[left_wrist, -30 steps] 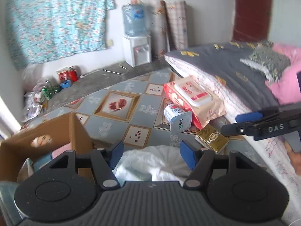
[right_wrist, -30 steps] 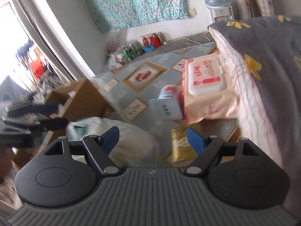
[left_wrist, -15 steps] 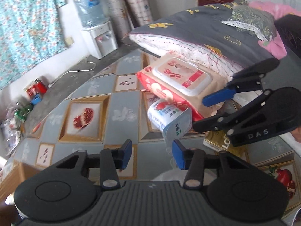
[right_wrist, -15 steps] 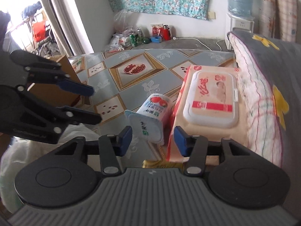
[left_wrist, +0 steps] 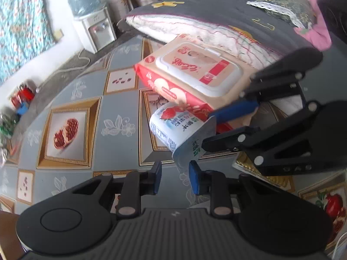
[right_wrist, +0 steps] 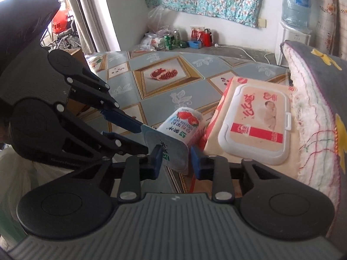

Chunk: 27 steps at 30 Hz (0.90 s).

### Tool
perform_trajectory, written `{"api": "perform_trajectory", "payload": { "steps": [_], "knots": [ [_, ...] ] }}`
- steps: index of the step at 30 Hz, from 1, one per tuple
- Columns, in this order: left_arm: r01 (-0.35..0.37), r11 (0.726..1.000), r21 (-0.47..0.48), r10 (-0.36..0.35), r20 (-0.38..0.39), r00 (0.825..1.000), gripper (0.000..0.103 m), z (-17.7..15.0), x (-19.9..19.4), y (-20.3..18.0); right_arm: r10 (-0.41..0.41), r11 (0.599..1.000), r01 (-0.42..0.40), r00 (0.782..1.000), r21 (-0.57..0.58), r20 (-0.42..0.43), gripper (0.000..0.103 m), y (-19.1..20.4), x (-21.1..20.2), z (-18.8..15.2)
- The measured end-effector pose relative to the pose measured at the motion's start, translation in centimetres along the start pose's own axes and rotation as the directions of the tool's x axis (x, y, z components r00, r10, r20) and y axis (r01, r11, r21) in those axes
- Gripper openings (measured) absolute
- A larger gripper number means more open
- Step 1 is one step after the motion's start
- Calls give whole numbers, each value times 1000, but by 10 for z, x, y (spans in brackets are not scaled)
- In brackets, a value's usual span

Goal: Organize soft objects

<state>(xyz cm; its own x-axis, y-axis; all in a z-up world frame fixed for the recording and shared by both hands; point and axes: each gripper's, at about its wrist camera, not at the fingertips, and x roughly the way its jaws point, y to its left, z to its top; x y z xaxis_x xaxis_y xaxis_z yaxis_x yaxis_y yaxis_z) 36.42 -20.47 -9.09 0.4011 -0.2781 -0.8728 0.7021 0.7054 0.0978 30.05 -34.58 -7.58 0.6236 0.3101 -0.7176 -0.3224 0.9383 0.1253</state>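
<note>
A strawberry yogurt cup (left_wrist: 173, 127) (right_wrist: 184, 125) lies on its side on the patterned floor mat, its base against a pink pack of baby wipes (left_wrist: 195, 71) (right_wrist: 253, 125). My left gripper (left_wrist: 174, 178) (right_wrist: 144, 139) has narrowed to shut. One corner of the cup's foil lid sits between its blue pads. My right gripper (right_wrist: 176, 162) (left_wrist: 206, 131) comes from the other side. Its jaws are closing, and both pads touch the lower part of the same lid. The two grippers nearly meet at the cup.
Grey bedding with a white fringed edge (left_wrist: 216, 17) (right_wrist: 321, 99) overhangs the wipes pack. A gold box (left_wrist: 245, 166) lies under the right gripper. A water dispenser (right_wrist: 292, 34), cans and bottles (right_wrist: 173, 39) line the far wall. A white plastic bag (right_wrist: 13, 173) is at the left.
Both grippers dropped towards the yogurt cup and drew their jaws from wide to narrow around its lid. The white bag and cardboard box slid out of the left wrist view.
</note>
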Motion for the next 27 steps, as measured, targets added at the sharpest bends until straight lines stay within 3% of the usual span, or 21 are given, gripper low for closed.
{"api": "perform_trajectory", "payload": {
  "steps": [6,14,19,27],
  "knots": [
    [16,998,-64,-18,-21,1000,15,4,5,9,44,997,-45,999,66,17,10,-5,0,-1],
    [62,981,-182,-66,-16,998,14,5,-1,24,95,977,-102,994,185,46,9,-15,-10,9],
    [149,951,-273,-147,27,989,17,7,-18,35,151,933,-163,986,321,63,9,-36,-16,11],
    [143,925,-351,-125,73,989,32,19,-13,41,182,869,-201,980,451,86,10,-58,-4,16]
  ]
}}
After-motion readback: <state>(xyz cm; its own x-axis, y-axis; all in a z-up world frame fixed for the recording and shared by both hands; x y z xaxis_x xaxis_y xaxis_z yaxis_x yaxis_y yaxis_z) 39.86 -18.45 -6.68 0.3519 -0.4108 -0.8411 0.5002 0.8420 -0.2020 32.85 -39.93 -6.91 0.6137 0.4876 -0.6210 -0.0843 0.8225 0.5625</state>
